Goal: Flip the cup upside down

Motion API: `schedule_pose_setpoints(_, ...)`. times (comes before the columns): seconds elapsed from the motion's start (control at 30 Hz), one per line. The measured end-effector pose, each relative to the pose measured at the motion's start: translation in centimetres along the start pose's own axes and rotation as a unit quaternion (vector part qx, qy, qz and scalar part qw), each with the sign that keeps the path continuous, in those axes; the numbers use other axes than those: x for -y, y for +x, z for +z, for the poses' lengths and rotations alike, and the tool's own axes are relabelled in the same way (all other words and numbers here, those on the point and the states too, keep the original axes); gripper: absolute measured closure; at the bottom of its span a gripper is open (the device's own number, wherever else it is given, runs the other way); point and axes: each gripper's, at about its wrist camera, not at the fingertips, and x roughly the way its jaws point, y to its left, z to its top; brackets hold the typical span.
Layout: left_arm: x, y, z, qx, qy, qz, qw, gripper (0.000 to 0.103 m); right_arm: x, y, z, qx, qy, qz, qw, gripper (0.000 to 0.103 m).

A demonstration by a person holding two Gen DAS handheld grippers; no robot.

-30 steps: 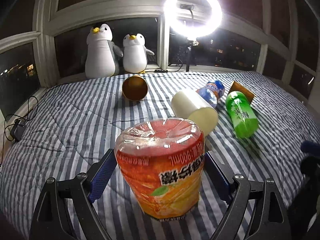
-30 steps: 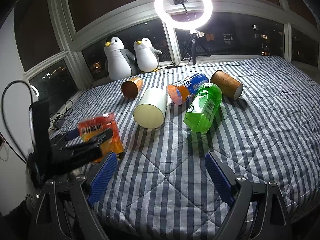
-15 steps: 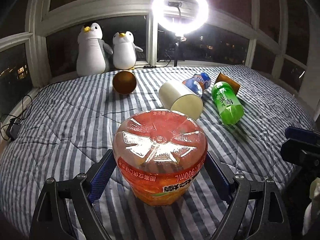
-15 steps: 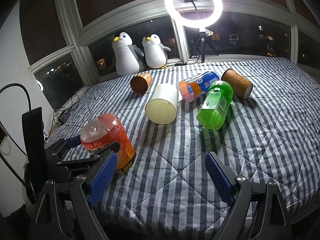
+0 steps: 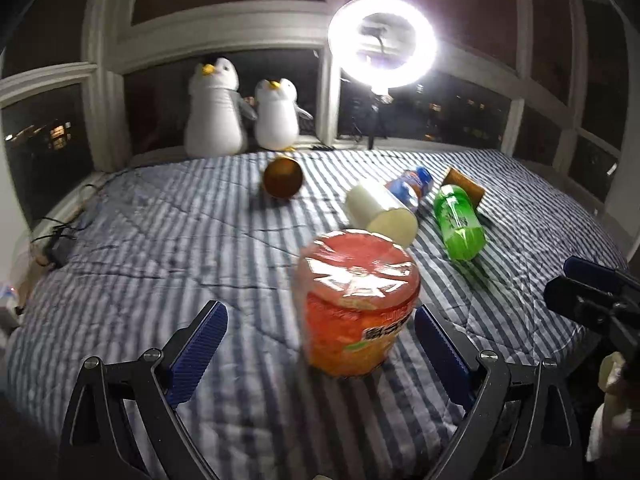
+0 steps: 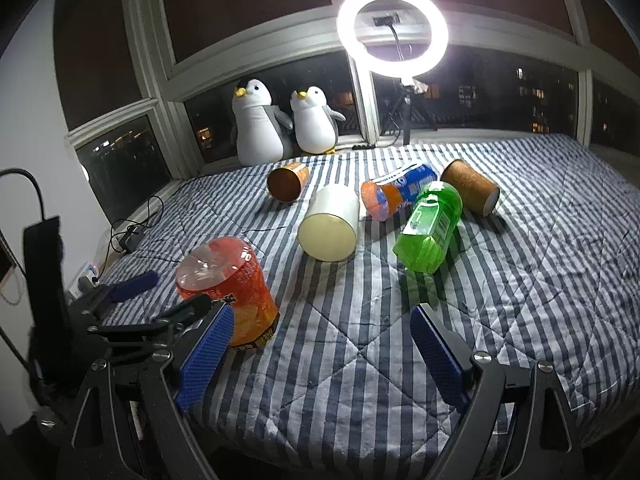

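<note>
An orange plastic cup (image 5: 354,304) cut from a bottle stands upside down on the striped bed, base up; it also shows in the right wrist view (image 6: 228,280). My left gripper (image 5: 320,344) is open, its blue pads apart on either side of the cup and not touching it. My right gripper (image 6: 322,352) is open and empty over the bed's near edge, to the right of the cup.
Lying on the bed (image 6: 520,280) farther back: a cream cup (image 6: 330,222), a brown cup (image 6: 288,182), a blue-orange bottle cup (image 6: 396,192), a green bottle cup (image 6: 430,226), a cork-brown cup (image 6: 472,186). Two penguin toys (image 6: 260,124) and a ring light (image 6: 392,24) stand at the window. Cables (image 6: 132,232) lie left.
The orange cup went from held and tilted to standing base up on the bed. My left gripper has opened, let go and drawn back to the left.
</note>
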Motion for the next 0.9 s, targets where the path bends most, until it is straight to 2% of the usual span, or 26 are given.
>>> schedule_pose_setpoints(0.1, -0.8, -2.4, 0.1, 0.015, -0.005, 0.027, 0.9995, 0.006, -1.0, -0.6, -0.1, 0.014, -0.013, -0.007, 1.000, 0.016)
schedule_pose_setpoints(0.43, -2.4, -9.6, -0.4, 0.061, -0.023, 0.060, 0.9961, 0.001, -4.4, -3.0, -0.8, 0.060, -0.040, -0.015, 0.997, 0.008)
schedule_pose_setpoints(0.67, -3.0, -12.2, -1.1, 0.067, -0.035, 0.067, 0.9949, 0.001, -6.6, -4.7, -1.6, 0.087, -0.058, -0.024, 0.994, 0.005)
schedule_pose_setpoints(0.9, -3.3, -12.8, -1.6, 0.067, -0.043, 0.076, 0.9939, 0.001, -7.3, -5.7, -2.1, 0.101, -0.061, -0.026, 0.993, 0.005)
